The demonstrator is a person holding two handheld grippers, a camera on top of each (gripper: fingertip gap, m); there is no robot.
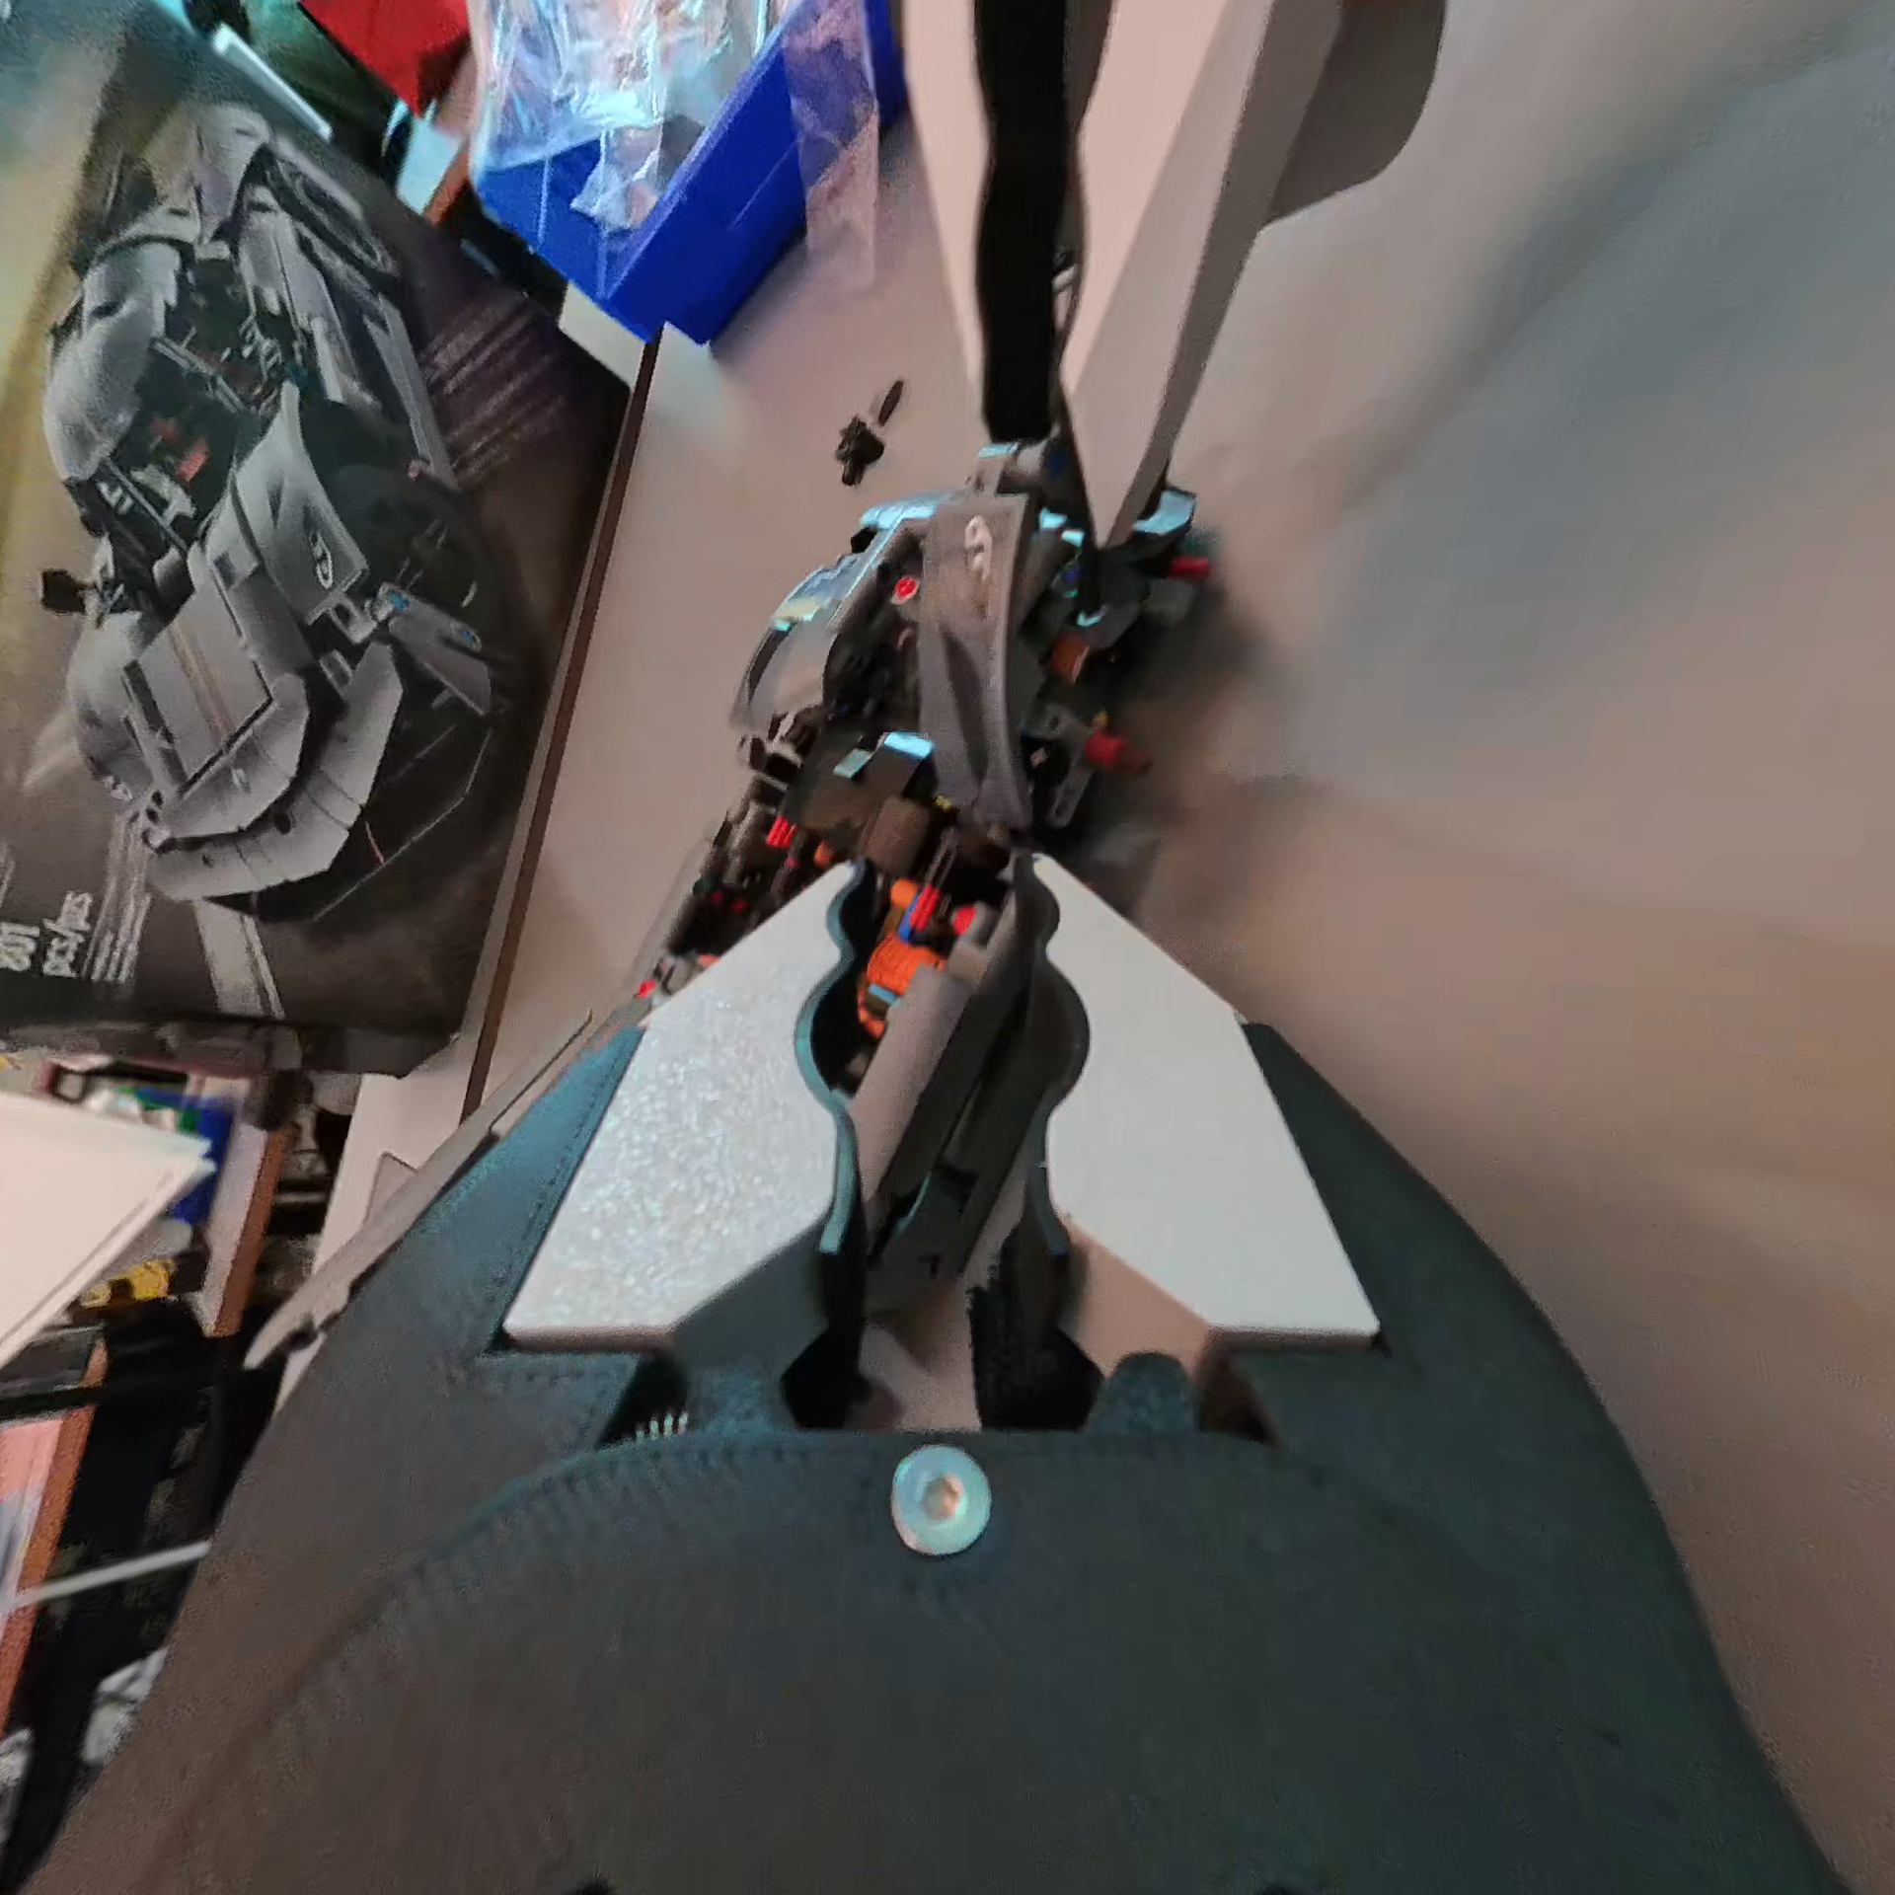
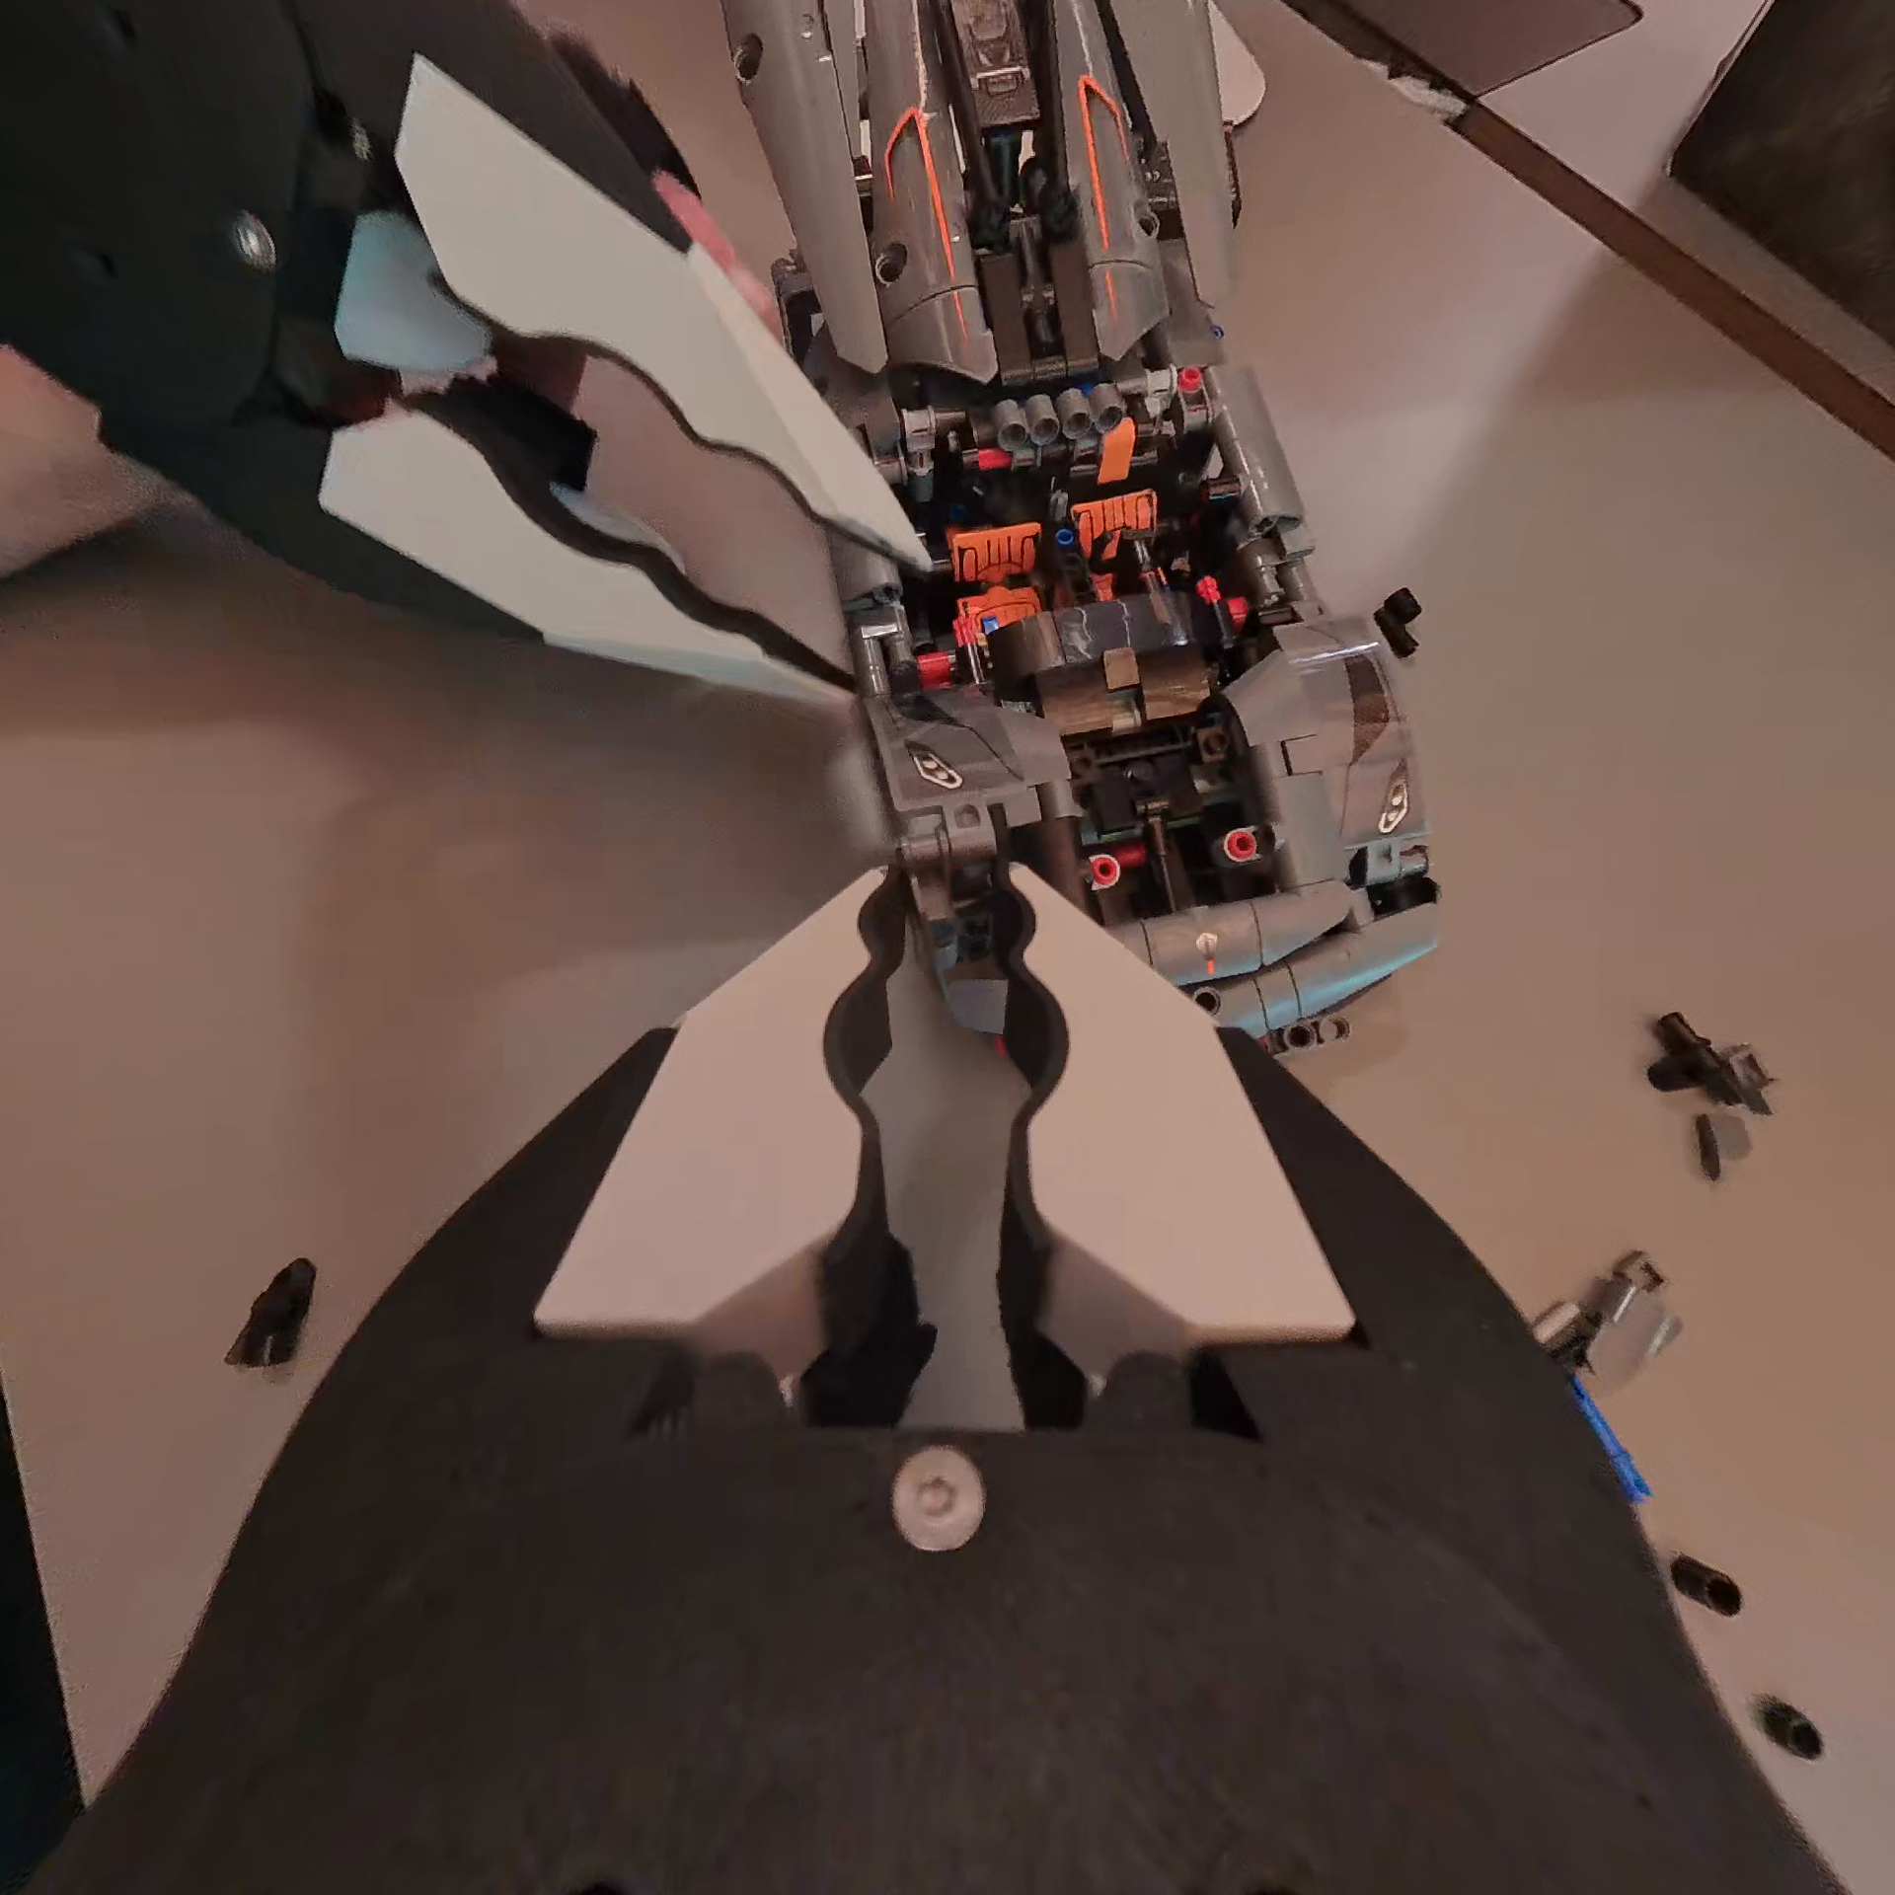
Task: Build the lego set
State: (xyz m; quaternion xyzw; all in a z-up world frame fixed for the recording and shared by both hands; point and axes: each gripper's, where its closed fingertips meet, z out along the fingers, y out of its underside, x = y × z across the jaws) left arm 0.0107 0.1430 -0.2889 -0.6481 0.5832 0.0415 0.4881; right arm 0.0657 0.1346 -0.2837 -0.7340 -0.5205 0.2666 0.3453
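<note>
Your lego car [image 2: 1118, 656], a grey model with orange seats, lies on the pale table [image 2: 410, 923]. Your right gripper [image 2: 949, 892] is narrowed onto the car's grey front corner, its tips pressing either side of it. Your left gripper [image 1: 938, 882] clamps the car's side panel near the cockpit; in the right wrist view it [image 2: 851, 636] reaches in from the car's left. Loose black pins [image 2: 1702, 1077] lie to the right of the car. The set's box [image 1: 236, 574] and a blue bin [image 1: 708, 195] stand beyond the car.
</note>
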